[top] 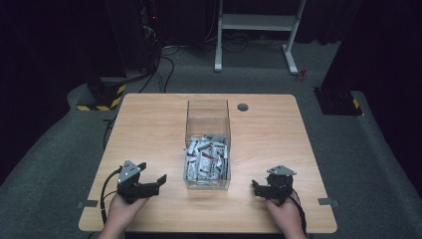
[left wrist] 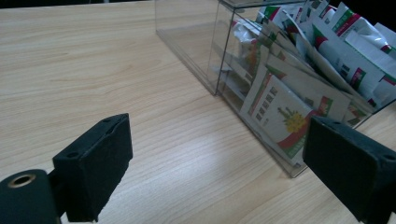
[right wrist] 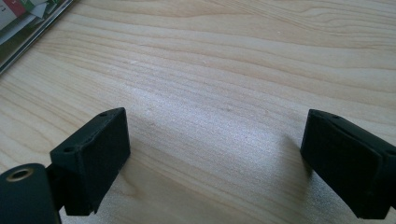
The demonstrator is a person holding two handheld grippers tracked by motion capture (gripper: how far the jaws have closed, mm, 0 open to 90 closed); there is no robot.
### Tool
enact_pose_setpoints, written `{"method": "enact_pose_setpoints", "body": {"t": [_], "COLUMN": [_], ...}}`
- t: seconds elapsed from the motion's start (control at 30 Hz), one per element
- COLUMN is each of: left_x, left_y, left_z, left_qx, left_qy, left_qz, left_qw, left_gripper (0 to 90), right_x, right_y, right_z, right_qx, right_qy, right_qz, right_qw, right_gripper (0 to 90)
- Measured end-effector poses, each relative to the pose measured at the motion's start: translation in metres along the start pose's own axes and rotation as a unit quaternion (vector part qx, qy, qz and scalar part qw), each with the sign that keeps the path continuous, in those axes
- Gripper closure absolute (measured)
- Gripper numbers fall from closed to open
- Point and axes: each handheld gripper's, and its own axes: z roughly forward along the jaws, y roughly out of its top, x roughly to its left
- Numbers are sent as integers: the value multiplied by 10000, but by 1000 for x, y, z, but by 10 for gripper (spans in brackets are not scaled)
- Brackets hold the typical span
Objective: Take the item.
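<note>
Lab: dark curtains (top: 45, 45), equipment rack (top: 149, 30)

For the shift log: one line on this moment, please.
left claw: open, empty | right claw: open, empty | clear box: sachets in near half | table

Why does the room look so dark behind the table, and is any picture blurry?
High view: light falls on the wooden table while the background stays near black; the clear box of sachets looks small and soft. Left gripper view: the box is sharp, with faint reflections. Right gripper view: a pale glare patch on the table; dark shadows beside the jaws.
</note>
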Motion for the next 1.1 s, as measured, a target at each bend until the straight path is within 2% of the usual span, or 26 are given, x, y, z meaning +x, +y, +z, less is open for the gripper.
{"method": "enact_pose_setpoints", "body": {"t": [0.33,0.43,0.57,1.1], "left_x": [-8,-9,-12,-26], "left_y": [11,13,16,30], "left_z": [2,1,0,3], "left_qx": [124,74,71,65], "left_qy": [9,-134,-249,-273], "left_qz": [124,20,121,270], "left_qw": [9998,9999,9996,9992], "left_gripper": [113,107,76,78], "right_x": [0,0,0,0], "right_y": [0,0,0,0], "right_z": [0,0,0,0], "right_qx": [0,0,13,15], "right_qy": [0,-2,2,7], "right_qz": [0,0,3,9], "right_qw": [10000,10000,10000,10000], "right_gripper": [81,81,81,81]}}
